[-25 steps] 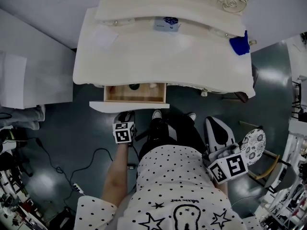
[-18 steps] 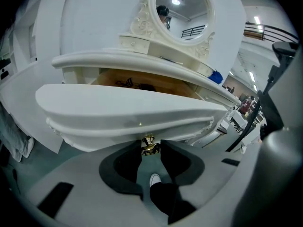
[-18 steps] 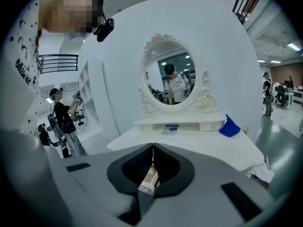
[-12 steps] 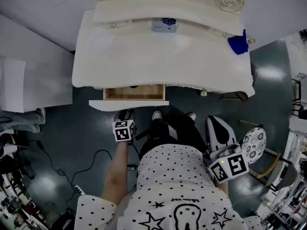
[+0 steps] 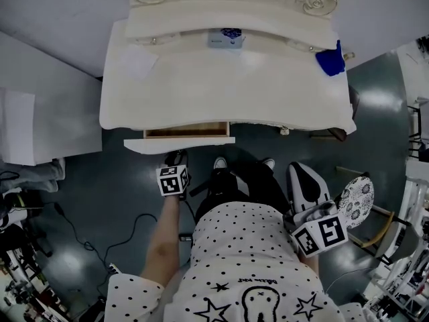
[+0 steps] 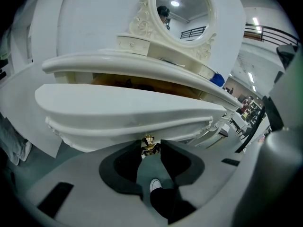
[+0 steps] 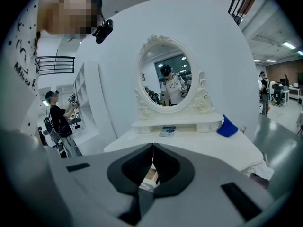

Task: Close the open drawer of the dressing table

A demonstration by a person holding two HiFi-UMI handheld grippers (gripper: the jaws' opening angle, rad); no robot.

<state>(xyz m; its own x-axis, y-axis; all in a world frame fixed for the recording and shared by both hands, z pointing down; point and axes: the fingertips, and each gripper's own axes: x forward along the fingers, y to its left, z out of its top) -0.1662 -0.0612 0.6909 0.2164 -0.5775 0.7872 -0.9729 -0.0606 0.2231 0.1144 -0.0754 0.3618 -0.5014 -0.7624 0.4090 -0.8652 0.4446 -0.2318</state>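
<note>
The white dressing table [image 5: 228, 86] fills the top of the head view. Its left drawer [image 5: 179, 141] sticks out a little, showing only a thin strip of wooden interior. My left gripper [image 5: 176, 157] is at the drawer front [image 6: 128, 112], with its jaws shut on the small gold knob [image 6: 149, 145]. My right gripper [image 5: 297, 174] hangs back at the lower right, away from the table. In the right gripper view its tips [image 7: 152, 148] meet with nothing between them, pointing toward the table and its oval mirror [image 7: 165, 74].
A blue cloth [image 5: 332, 59] lies at the table's right back corner and a small box [image 5: 226, 37] on its rear shelf. A stool with a patterned cushion [image 5: 354, 203] stands at the right. A cable [image 5: 127, 223] runs over the floor at the left. My shoes [image 5: 219, 161] are below the drawer.
The drawer has slid into the table, so much less wooden interior shows. My left gripper moved forward with it. The right gripper stayed where it was.
</note>
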